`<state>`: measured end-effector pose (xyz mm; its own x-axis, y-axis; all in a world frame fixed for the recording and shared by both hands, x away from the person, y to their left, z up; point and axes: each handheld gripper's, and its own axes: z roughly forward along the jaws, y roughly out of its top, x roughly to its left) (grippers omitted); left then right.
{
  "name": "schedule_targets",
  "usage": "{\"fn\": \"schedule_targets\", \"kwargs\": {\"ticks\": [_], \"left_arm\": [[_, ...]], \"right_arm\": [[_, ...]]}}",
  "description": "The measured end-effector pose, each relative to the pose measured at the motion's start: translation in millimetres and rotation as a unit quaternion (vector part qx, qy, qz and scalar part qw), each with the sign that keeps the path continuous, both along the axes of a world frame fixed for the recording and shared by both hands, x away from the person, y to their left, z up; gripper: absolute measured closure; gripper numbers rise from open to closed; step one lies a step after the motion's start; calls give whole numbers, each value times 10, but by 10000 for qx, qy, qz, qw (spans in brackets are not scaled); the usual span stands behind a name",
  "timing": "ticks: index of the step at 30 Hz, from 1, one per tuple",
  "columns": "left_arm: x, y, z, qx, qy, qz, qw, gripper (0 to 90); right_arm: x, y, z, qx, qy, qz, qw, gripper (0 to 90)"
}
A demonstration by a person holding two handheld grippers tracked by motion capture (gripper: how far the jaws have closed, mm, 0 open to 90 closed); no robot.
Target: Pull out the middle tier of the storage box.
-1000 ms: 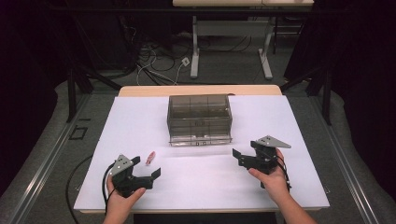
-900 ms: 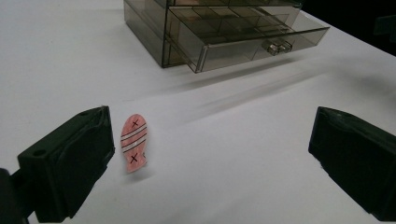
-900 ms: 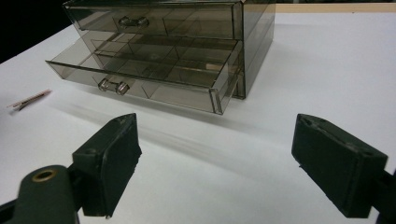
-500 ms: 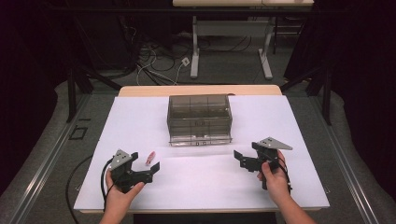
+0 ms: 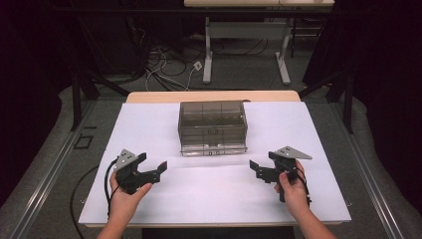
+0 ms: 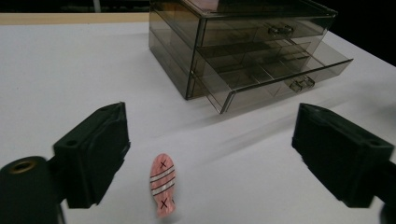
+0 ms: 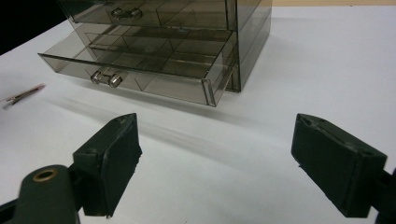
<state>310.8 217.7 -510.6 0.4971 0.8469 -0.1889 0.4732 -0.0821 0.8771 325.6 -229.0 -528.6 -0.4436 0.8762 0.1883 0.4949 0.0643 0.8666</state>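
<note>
The left gripper (image 5: 152, 168) is held above the near-left part of the white tabletop (image 5: 209, 199), jaws spread wide and empty. In the left gripper view a small pink fish-shaped piece (image 6: 162, 185) is seen lying flat on the tabletop between the two jaws, nearer the jaw at the left of that view and touching neither. White stripes cross its middle, and a black "X" is marked near each end; no other writing is readable on it.

The right gripper (image 5: 260, 170) is held above the near-right part of the tabletop, jaws likewise wide apart with nothing between them. In the right gripper view the pink piece (image 7: 21, 94) is seen at the far left edge, well apart from that gripper.

A smoked transparent drawer cabinet (image 5: 212, 127) stands at mid-table, beyond both grippers. Its lower drawer (image 6: 280, 74) is pulled partly out, with divided compartments visible; the upper drawer (image 6: 261, 30) is closed. No label can be read on the cabinet.

Compared with half a second ago, the left gripper is found slightly farther forward; the pink piece, then visible beside it in the high view, is now covered by it there. The right gripper and cabinet are unchanged in place.
</note>
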Motion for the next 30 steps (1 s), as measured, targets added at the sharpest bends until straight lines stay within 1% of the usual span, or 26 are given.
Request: {"fn": "schedule_targets", "kwargs": {"ticks": [1,4,5,8,13,17,25,28,29,30], "left_arm": [[16,-6,10,0,-18,25,10000,159],[55,-15,33,7,7,54,10000,160],[67,-16,42,62,7,72,10000,160],[95,-26,50,48,38,91,9999,166],[144,-57,51,118,109,122,9998,209],[198,-58,66,55,232,131,9996,230],[308,9,120,-74,446,328,9984,249],[348,28,113,-87,592,378,9975,259],[362,30,104,-133,650,396,9970,268],[377,34,96,-131,707,407,9966,272]], "right_arm": [[6,-4,-3,-2,-32,7,10000,148],[6,-11,-5,17,-17,20,10000,149],[9,-14,-8,-1,-27,12,10000,150],[9,-15,-6,20,-5,-5,10000,150],[11,-24,-3,88,13,-13,10000,151],[13,-37,0,99,10,-19,9999,152],[19,-46,0,129,23,-3,9999,152],[21,-46,0,157,42,-8,9999,152],[20,-46,1,196,75,-14,9998,152],[18,-44,4,270,112,-26,9996,152]]}}
